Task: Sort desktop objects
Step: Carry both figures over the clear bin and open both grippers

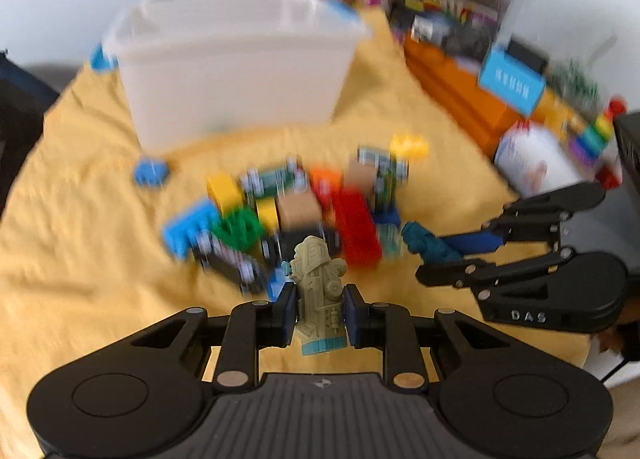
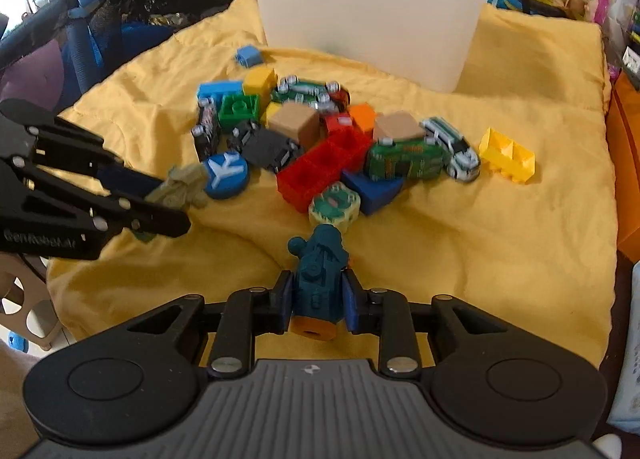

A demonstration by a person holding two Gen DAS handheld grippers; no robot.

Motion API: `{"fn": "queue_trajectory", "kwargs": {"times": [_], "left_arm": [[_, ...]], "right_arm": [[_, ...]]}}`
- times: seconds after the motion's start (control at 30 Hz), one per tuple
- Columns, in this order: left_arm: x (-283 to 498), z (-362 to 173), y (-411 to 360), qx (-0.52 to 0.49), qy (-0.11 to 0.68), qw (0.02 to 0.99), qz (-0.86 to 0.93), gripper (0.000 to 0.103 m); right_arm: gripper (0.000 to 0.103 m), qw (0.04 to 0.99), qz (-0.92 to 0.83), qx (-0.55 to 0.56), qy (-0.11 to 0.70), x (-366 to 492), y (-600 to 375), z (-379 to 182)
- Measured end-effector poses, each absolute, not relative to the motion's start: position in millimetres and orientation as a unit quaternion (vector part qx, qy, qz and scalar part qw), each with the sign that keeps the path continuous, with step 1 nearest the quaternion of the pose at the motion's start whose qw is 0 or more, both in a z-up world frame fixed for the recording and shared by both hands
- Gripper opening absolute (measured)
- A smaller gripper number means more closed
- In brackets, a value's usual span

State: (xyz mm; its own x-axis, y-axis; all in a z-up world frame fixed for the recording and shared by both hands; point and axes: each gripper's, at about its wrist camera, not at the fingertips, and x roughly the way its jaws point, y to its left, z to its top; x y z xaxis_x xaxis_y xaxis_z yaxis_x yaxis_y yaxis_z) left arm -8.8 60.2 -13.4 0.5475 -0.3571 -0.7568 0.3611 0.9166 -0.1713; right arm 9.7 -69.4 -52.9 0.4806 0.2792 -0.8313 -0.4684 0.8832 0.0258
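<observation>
A pale olive-green toy figure (image 1: 319,291) stands upright between the blue pads of the left claw (image 1: 320,309), clenched on its body just above the light blue base; the left wrist view is blurred beyond it. A dark teal toy figure (image 2: 320,279) with an orange base is gripped the same way in the right claw (image 2: 316,301), whose pads press its sides. Both claws hang over a yellow quilted cloth (image 2: 500,259) that covers the surface. Beyond them lies a heap of toys: a red building block (image 2: 320,171), a green toy car (image 2: 404,161), two tan cubes, the nearer one (image 2: 296,123) in the middle of the pile, a blue disc with a white aeroplane mark (image 2: 225,175), a green-and-cream octagonal piece (image 2: 335,205) and a yellow block (image 2: 507,157) lying a little apart. Behind the heap stands a translucent white plastic bin (image 2: 372,15). Orange boxes (image 1: 452,87) and assorted packaged goods crowd the far right edge.
</observation>
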Motion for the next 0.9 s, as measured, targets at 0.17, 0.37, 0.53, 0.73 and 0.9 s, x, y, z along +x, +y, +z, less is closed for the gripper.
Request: {"fn": "queue_trajectory", "kwargs": {"times": [0.17, 0.37, 0.53, 0.73, 0.9], "left_arm": [[28, 41, 67, 0.032, 0.353, 0.914, -0.198, 0.028], [89, 93, 81, 0.040, 0.274, 0.947, -0.161, 0.028], [142, 106, 83, 0.038, 0.262, 0.953, -0.146, 0.028], [197, 64, 66, 0.087, 0.302, 0.942, -0.114, 0.028], [203, 33, 69, 0.112, 0.333, 0.929, -0.113, 0.034]], "right_arm": [[0.028, 0.881, 0.218, -0.092, 0.410, 22, -68, -14], [0.028, 0.916, 0.204, -0.089, 0.335, 70, -64, 33], [0.028, 0.938, 0.184, -0.079, 0.284, 118, -59, 63], [0.028, 0.951, 0.141, -0.061, 0.268, 171, -47, 71], [0.029, 0.945, 0.128, -0.061, 0.294, 196, -35, 49]]}}
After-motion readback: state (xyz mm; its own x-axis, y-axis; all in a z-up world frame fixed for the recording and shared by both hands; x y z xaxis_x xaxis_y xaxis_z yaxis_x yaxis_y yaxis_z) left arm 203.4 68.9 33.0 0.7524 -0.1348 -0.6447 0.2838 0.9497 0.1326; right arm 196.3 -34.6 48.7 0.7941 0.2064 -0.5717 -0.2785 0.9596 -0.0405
